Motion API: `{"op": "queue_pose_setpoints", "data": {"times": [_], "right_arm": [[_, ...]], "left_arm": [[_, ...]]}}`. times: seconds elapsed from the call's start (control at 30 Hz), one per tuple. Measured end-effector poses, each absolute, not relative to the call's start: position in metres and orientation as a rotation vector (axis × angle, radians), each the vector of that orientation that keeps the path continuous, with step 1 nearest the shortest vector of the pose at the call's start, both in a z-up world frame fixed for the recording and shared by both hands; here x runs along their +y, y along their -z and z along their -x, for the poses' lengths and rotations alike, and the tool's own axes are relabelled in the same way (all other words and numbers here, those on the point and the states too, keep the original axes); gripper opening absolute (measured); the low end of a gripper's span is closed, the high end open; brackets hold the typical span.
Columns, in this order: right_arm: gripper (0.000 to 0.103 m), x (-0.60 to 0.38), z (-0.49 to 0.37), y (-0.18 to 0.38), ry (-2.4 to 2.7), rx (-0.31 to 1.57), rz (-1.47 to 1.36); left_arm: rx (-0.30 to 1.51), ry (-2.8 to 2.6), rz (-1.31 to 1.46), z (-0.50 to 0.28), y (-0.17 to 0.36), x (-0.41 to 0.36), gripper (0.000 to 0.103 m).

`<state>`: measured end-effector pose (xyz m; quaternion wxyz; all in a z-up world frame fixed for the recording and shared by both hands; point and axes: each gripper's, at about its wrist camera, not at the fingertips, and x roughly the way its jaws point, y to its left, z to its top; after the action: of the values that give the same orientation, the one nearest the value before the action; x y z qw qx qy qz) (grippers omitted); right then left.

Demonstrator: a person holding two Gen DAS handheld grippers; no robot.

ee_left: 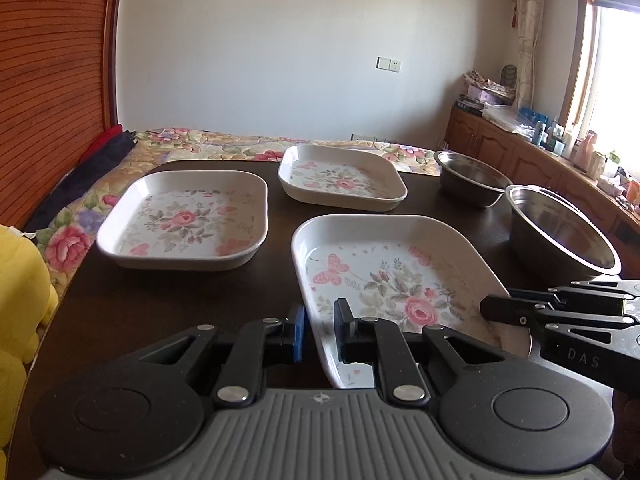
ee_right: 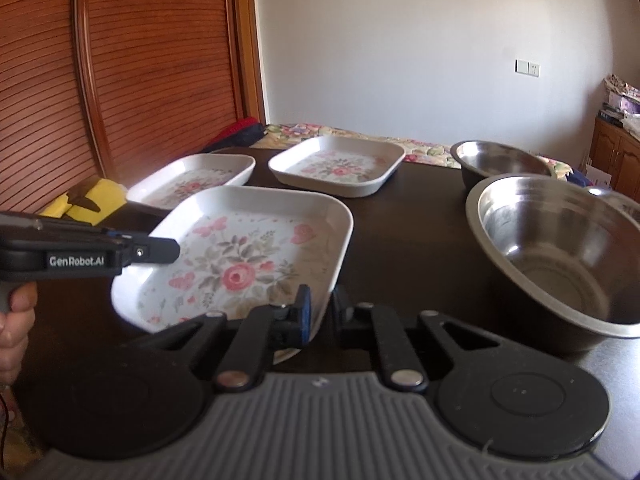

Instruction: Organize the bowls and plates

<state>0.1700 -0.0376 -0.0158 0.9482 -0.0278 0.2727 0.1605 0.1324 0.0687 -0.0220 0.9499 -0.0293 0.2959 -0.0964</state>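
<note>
White melamine, rose print: nearest plate [ee_left: 392,280], square, on the dark surface [ee_left: 180,300].

Left wrist view: left gripper [ee_left: 320,334] jaws narrowed astride the plate's near-left rim, one pad outside, one inside; clamped on it, as far as can be judged. Two matching plates, the left plate [ee_left: 184,220] and the far plate [ee_left: 342,178], lie apart behind. Two steel bowls, the far bowl [ee_left: 470,182] and the near bowl [ee_left: 560,228], stand to the right.

Right wrist view: right gripper [ee_right: 322,312] jaws narrow, straddling the same plate's right rim [ee_right: 338,264]; grip appears set.

Handling note: lift both sides together, keep the plate level, clear the neighbour's rim, then lower squarely to nest it.
</note>
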Motion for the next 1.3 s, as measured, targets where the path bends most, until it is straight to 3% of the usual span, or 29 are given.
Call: {"op": "queue_pose_setpoints", "data": {"times": [0.6, 1.3], "right_arm": [[0.013, -0.034, -0.116, 0.010, -0.340, 0.532, 0.067], [0.015, -0.030, -0.116, 0.013, -0.362, 0.584, 0.081]], "left_arm": [[0.587, 0.179, 0.027, -0.074, 0.016, 0.066, 0.016], [0.639, 0.177, 0.030, -0.075, 0.036, 0.073, 0.016]]}}
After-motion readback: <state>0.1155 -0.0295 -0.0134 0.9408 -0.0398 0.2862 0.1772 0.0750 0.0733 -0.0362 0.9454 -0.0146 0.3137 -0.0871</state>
